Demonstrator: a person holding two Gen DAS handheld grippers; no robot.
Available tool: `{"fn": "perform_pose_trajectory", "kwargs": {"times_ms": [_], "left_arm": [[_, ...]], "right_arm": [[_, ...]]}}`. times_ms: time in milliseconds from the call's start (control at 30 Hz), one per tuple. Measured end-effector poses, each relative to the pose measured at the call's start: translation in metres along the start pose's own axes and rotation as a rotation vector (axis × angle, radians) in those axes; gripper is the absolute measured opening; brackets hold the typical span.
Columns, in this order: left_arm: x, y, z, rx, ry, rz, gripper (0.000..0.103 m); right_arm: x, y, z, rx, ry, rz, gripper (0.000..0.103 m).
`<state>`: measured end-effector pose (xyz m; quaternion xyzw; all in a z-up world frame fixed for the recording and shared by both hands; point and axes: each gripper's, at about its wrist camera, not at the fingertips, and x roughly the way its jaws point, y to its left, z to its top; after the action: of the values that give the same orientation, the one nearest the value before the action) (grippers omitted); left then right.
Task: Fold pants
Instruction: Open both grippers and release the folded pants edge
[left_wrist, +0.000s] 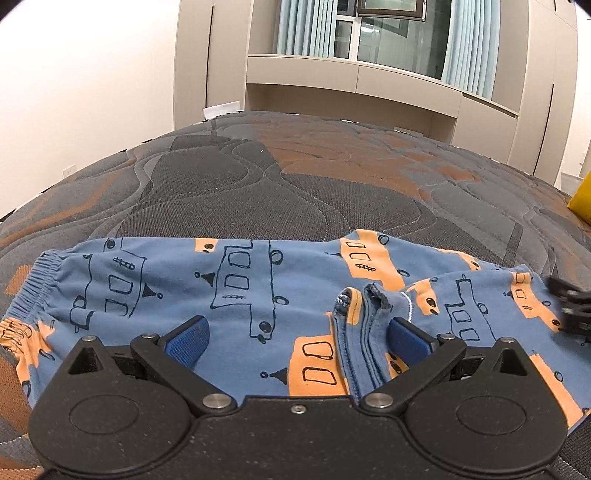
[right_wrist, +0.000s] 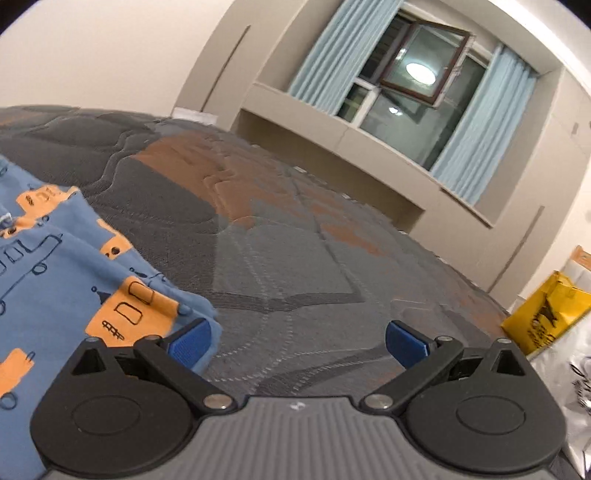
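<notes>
Blue pants (left_wrist: 236, 291) with orange and black truck prints lie flat on a quilted grey and orange bed (left_wrist: 295, 177). The elastic waistband is at the left in the left wrist view, and the leg ends are folded over at the right. My left gripper (left_wrist: 297, 339) is open, just above the pants' middle, with a folded seam edge beside its right pad (left_wrist: 408, 341). My right gripper (right_wrist: 297, 341) is open and empty over the bed, its left pad (right_wrist: 190, 343) at the edge of the pants (right_wrist: 55, 280). The right gripper's tip also shows in the left wrist view (left_wrist: 572, 310).
A yellow bag (right_wrist: 546, 317) and white plastic packaging (right_wrist: 569, 380) sit at the bed's right edge. Beige cabinets (left_wrist: 369, 81) and a window with light blue curtains (right_wrist: 424, 81) stand behind the bed. Bed surface stretches beyond the pants.
</notes>
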<state>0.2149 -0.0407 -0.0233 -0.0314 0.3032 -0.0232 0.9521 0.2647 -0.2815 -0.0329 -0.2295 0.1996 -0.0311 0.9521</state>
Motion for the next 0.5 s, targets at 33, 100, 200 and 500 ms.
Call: {"fn": "perform_pose_trajectory", "kwargs": {"times_ms": [33,100,200,500], "left_arm": [[0.000,0.000,0.000,0.000,0.000,0.000,0.103],[0.000,0.000,0.000,0.001,0.000,0.001,0.103],[0.000,0.000,0.000,0.000,0.000,0.000,0.103],[-0.001,0.001,0.000,-0.009,-0.006,-0.010,0.103]], "right_arm": [[-0.011,-0.004,-0.002,0.013,-0.003,0.003,0.103],[-0.041,-0.010,-0.010,0.048,-0.010,0.031,0.103],[-0.075,-0.006,-0.032,0.064,0.017,0.053,0.103],[-0.092,-0.003,-0.050,0.083,0.080,-0.070,0.103]]}}
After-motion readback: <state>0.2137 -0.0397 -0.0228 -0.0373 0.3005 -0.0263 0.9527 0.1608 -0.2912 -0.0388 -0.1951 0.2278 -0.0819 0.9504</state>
